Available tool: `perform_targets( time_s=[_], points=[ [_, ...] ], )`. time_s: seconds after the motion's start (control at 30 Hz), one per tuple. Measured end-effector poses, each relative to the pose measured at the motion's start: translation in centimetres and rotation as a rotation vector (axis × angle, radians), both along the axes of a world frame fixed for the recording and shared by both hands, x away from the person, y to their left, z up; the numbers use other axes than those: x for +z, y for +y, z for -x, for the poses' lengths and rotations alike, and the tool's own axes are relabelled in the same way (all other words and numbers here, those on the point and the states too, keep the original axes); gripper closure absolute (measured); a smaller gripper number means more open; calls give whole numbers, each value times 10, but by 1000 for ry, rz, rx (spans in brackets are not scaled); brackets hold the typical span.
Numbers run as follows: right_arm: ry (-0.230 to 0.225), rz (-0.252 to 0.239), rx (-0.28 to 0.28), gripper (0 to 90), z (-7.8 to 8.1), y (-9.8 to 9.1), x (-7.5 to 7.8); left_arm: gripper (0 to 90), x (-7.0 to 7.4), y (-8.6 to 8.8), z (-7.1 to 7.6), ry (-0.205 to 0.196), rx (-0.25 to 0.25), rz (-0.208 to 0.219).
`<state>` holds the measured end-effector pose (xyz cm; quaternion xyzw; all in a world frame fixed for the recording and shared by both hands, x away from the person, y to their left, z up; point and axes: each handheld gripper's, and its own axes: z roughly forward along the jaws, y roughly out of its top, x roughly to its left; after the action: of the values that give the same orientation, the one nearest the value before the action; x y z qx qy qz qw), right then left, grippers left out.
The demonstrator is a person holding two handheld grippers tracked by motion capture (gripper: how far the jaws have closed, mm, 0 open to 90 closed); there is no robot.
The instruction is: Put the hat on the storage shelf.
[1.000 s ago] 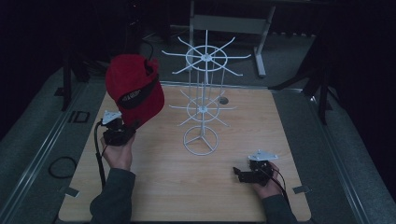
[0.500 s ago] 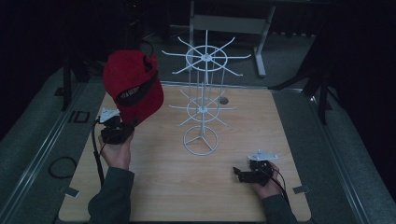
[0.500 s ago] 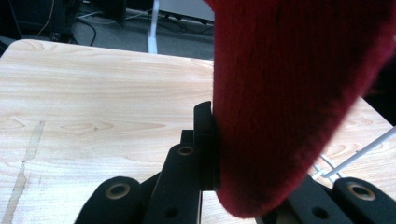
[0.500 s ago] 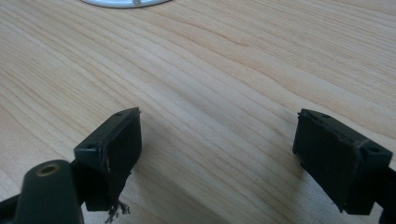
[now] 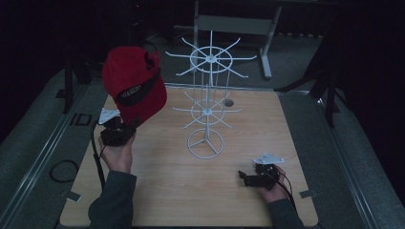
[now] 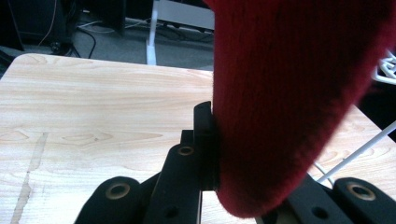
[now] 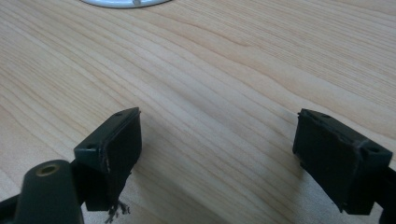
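Observation:
A red cap [image 5: 134, 88] with a black band hangs in the air over the table's left side, held by its brim in my left gripper [image 5: 125, 128], which is shut on it. In the left gripper view the red brim [image 6: 289, 93] sits clamped between the black jaws. A white wire display rack [image 5: 207, 105] with two tiers of hooks stands at the table's middle, to the right of the cap. My right gripper [image 5: 246, 177] rests low near the front right of the table; its jaws stand wide open with bare wood between them [image 7: 217, 154].
The wooden table [image 5: 167, 191] is ringed by grey floor mats. A grey metal stand [image 5: 265, 28] rises behind the table. A black cable loop [image 5: 61, 170] lies on the floor at the left. The rack's round base [image 7: 123, 2] lies just beyond the right gripper.
The left gripper has lifted the red cap slightly up and toward the rack. The right gripper has stayed in place.

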<state>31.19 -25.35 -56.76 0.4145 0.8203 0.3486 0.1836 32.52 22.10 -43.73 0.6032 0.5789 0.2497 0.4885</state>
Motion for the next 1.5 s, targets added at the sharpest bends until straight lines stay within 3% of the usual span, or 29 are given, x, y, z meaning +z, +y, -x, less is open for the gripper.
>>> perform_targets(
  time_s=[1.5],
  points=[
    [1, -1, 0, 153, 0, 0, 0, 859, 28, 1, 10, -60, -2, 4]
  ],
)
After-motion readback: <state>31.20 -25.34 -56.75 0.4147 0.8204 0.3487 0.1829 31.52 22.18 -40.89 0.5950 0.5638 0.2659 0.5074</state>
